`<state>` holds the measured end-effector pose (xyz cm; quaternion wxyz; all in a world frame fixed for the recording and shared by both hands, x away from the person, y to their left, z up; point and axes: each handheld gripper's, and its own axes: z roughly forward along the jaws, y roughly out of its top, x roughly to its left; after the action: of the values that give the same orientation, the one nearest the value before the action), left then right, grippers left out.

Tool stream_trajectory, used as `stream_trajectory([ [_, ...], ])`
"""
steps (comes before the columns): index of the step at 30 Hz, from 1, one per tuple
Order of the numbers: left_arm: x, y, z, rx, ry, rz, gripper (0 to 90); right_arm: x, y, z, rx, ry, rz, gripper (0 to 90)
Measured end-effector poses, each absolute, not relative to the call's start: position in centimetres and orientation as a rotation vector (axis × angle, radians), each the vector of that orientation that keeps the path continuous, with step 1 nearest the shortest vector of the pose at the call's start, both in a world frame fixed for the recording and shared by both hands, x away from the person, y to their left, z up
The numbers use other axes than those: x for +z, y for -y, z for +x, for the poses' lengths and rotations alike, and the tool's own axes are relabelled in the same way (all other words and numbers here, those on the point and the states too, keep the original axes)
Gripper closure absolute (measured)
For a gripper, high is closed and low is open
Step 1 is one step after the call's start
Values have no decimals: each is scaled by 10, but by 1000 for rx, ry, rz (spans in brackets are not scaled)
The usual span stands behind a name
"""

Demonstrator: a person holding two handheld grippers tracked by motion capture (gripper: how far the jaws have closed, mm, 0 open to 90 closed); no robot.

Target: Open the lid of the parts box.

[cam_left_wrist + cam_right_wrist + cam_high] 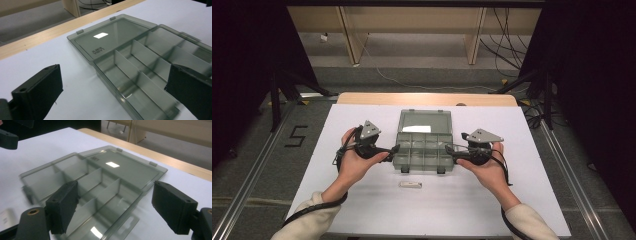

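Note:
A grey translucent compartment box (pixel 424 150) lies open in the middle of the white table sheet (pixel 362 200), its lid (pixel 424 121) folded flat toward the far side. Its compartments look empty. My left gripper (pixel 395 148) is open at the box's left edge, held in a hand. My right gripper (pixel 449 150) is open at the box's right edge. In the left gripper view the jaws stand wide apart around the box's near corner (pixel 140 62). In the right gripper view the open jaws frame the box (pixel 95 177) and its lid (pixel 125 167).
A small white oblong piece (pixel 410 184) lies on the sheet just in front of the box, also at the left edge of the right gripper view (pixel 5 218). The wooden table edge (pixel 427 99) runs behind the lid. Bare sheet lies near the front.

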<state>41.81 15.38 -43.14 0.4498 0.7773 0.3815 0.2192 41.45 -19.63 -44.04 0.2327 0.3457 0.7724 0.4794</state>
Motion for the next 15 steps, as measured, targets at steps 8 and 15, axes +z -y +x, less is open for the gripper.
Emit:
stream_trajectory([
  [8,-434,-166,380,490,-897,1937,0,-445,196,382,1350,-2200,882,221],
  [15,-432,-175,364,504,-893,1917,0,-449,190,367,1368,-2253,858,217],
])
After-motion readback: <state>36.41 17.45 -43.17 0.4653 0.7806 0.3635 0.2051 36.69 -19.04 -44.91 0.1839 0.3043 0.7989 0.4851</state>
